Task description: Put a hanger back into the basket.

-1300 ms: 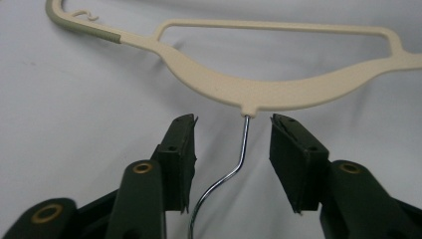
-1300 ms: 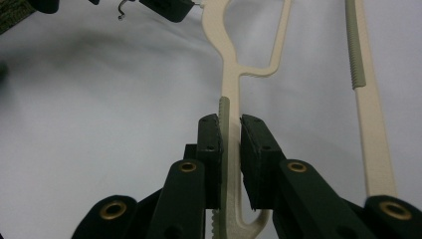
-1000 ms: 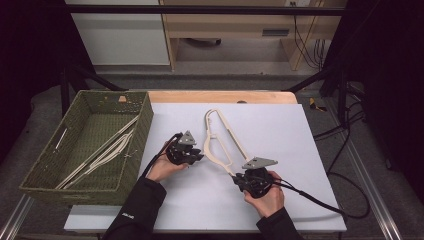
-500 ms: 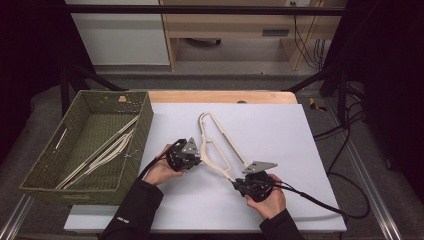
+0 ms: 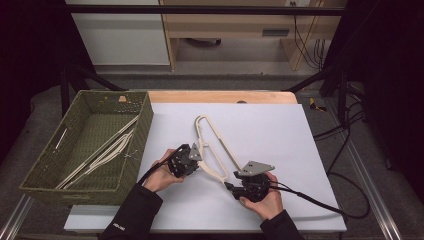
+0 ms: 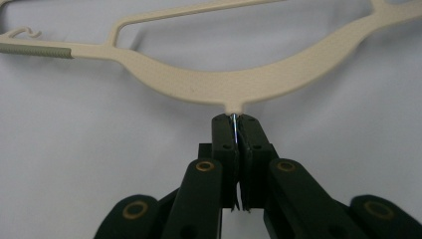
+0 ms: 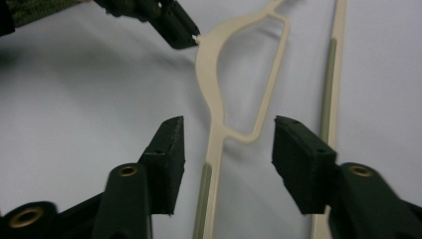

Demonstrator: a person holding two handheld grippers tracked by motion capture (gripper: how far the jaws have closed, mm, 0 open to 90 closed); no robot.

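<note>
One cream plastic hanger [image 5: 212, 145] lies on the white desk [image 5: 280, 135], with greenish ribbed grips on its arms. Left gripper [image 6: 234, 124] jaws pinch what seems its hook stub; right gripper [image 7: 226, 149] jaws have just opened, straddling one arm.

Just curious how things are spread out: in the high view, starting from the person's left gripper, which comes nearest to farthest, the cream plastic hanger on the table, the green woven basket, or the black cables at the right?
1. Cream plastic hanger: clamped in the left gripper.
2. Green woven basket: just left.
3. Black cables: far right, off the table.
</note>
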